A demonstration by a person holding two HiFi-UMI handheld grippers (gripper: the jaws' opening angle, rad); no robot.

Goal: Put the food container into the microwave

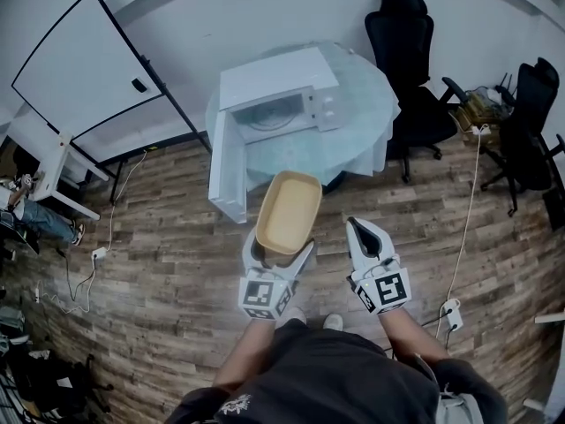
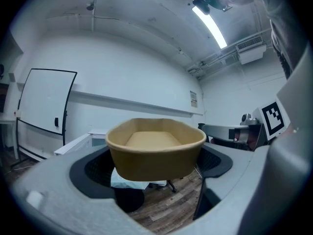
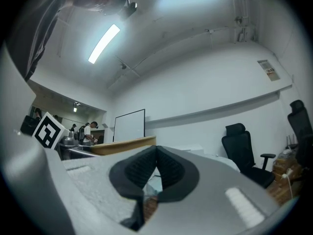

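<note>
A tan, empty food container is held above the wooden floor by my left gripper, whose jaws are shut on its near end. In the left gripper view the container fills the space between the jaws, level and open side up. The white microwave stands on a round table ahead, its door swung wide toward me. My right gripper hovers beside the container on the right, jaws shut and holding nothing; its pads meet in the right gripper view.
A whiteboard on a stand is at the back left. Black office chairs stand right of the table, another at the far right. Cables and a power strip lie on the floor. A person's legs and feet show at the left edge.
</note>
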